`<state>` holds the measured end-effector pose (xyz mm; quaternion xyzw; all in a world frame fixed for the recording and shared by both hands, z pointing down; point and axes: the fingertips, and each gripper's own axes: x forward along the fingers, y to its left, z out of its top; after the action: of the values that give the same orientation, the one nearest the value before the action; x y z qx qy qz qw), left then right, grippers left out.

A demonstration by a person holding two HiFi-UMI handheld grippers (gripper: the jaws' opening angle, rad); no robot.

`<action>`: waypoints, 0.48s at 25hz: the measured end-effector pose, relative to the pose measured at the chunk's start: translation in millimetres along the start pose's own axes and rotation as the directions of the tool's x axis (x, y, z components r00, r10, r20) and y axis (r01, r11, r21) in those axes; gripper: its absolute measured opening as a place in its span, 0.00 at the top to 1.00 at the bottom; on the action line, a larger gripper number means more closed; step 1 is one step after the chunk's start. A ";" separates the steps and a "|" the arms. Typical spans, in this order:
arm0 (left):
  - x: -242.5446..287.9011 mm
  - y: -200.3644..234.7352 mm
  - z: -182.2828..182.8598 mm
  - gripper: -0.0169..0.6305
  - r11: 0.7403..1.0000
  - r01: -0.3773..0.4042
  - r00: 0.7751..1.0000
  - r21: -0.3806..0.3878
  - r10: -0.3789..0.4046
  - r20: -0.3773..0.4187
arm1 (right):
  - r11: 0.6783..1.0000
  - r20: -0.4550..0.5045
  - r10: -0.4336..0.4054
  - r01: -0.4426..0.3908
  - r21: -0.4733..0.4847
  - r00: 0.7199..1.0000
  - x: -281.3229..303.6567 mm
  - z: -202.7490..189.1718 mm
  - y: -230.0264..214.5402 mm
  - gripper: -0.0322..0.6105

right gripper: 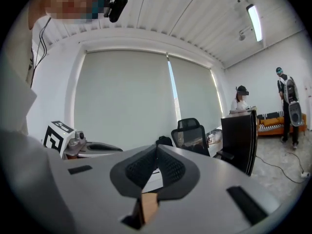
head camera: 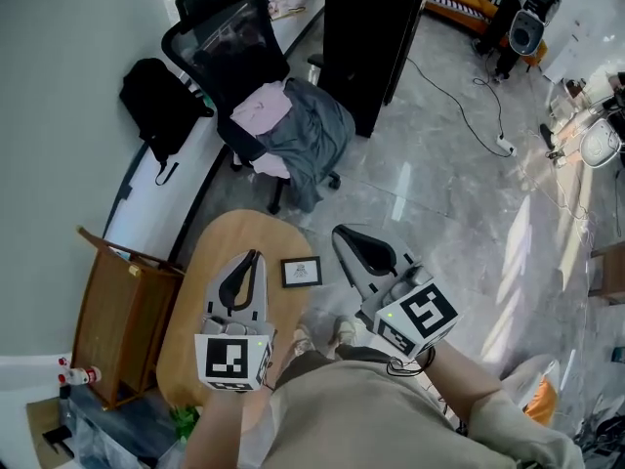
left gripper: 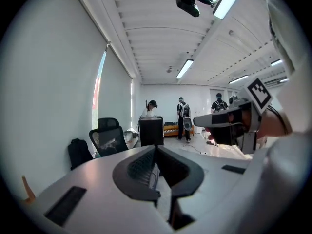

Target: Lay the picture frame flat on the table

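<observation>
- Presently, left gripper (head camera: 252, 259): jaws pressed together tip to tip with nothing between them, as its own view shows (left gripper: 155, 149). It is held above the round wooden table (head camera: 210, 252), with its marker cube towards the person.
- Right gripper (head camera: 344, 234): jaws likewise clenched on nothing, and its own view (right gripper: 156, 149) shows the ribbed pads meeting. It is held out past the table's right edge, over the grey floor (head camera: 439, 193).
- Picture frame (head camera: 301, 272): small, dark-edged and rectangular, on the table near its right edge. Its face is turned up to the head camera and it appears to lie flat. It sits between the two grippers and touches neither.
- Each gripper also shows in the other's view: the right one at the right of the left gripper view, the left one with its marker cube at the left of the right gripper view.
- Wooden crate (head camera: 112, 316): just beside the table on the left, against the wall.
- Black office chair (head camera: 229, 37): beyond the table, with pink and grey clothes (head camera: 293, 125) draped over its seat.
- Black backpack (head camera: 156, 106): on the white desk (head camera: 166, 189) along the wall, left of the chair.
- Black cabinet (head camera: 371, 37): right of the chair.
- Cable with power strip (head camera: 504, 145): on the floor, well apart from the table.
- People (left gripper: 183, 112): standing at the far end of the room.
</observation>
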<state>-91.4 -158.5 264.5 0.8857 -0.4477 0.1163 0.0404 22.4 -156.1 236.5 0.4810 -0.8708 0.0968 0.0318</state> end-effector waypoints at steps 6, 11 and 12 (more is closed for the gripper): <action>-25.2 1.6 56.2 0.95 0.998 -0.019 0.997 0.053 0.015 0.079 | 0.995 0.076 0.006 0.002 -0.103 0.997 -25.2 57.0 17.4 0.95; -47.6 -7.6 81.8 0.95 0.998 -0.018 0.993 0.056 0.011 0.122 | 0.987 0.110 0.080 -0.063 -0.147 0.991 -44.7 82.8 45.5 0.95; -51.2 -10.1 83.8 0.95 0.998 -0.024 0.992 0.060 0.016 0.127 | 0.985 0.112 0.084 -0.065 -0.159 0.990 -47.9 85.4 48.5 0.95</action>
<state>-98.4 -127.1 171.1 0.8875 -0.4545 0.0742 -0.0166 10.3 -108.1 139.0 0.4490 -0.8934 0.0011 0.0139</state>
